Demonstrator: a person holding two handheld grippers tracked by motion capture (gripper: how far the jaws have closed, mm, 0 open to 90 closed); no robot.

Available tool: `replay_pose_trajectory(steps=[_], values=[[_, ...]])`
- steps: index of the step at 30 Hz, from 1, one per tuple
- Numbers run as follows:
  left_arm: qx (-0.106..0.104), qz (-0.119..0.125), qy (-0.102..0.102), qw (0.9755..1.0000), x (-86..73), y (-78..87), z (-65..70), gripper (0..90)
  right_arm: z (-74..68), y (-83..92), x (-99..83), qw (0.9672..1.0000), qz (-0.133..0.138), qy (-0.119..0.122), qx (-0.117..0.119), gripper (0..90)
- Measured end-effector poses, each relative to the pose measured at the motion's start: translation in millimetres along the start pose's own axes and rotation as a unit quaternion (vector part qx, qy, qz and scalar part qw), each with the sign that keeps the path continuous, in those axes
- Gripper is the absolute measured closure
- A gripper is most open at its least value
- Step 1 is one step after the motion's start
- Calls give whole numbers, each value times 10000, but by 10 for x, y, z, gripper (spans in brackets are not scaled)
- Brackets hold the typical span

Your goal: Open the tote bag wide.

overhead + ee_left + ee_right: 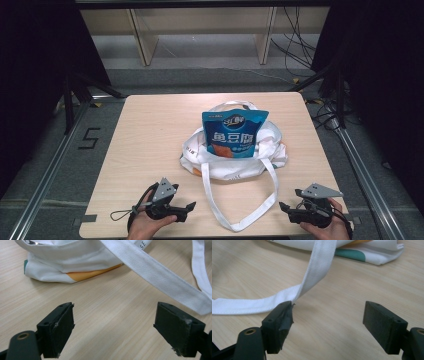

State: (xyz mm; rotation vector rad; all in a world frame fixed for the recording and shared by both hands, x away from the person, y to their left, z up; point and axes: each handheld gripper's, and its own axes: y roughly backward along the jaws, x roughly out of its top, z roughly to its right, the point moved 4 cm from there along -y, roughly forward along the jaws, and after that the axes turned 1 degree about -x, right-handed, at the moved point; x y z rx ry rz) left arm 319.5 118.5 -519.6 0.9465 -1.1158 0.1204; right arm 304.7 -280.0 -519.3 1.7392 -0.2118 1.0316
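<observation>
My right gripper stands wide open over bare desk. White strap runs past my left pad toward the bag.

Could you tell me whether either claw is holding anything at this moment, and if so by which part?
Nothing is held. The left claw and the right claw both stand open over the table, with the bag's white strap lying loose between them.

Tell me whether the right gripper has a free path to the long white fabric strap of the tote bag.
Probably yes. The right gripper has its jaws wide open with nothing between them, and the white fabric strap lies on the bare light wooden table just past one jaw, with nothing in the way.
</observation>
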Motion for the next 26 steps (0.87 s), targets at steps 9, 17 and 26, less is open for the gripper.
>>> replay_pose_trajectory(steps=[9,17,26], values=[[12,-30,-165,9999,-22,1,39,149,-17,30,-60,10000,-45,74,27,236],[19,-69,-171,9998,-30,-13,35,149,-4,27,-78,9994,-156,304,97,234],[96,-71,66,9999,-42,-26,26,149,-3,20,-83,9996,-114,265,26,234]])
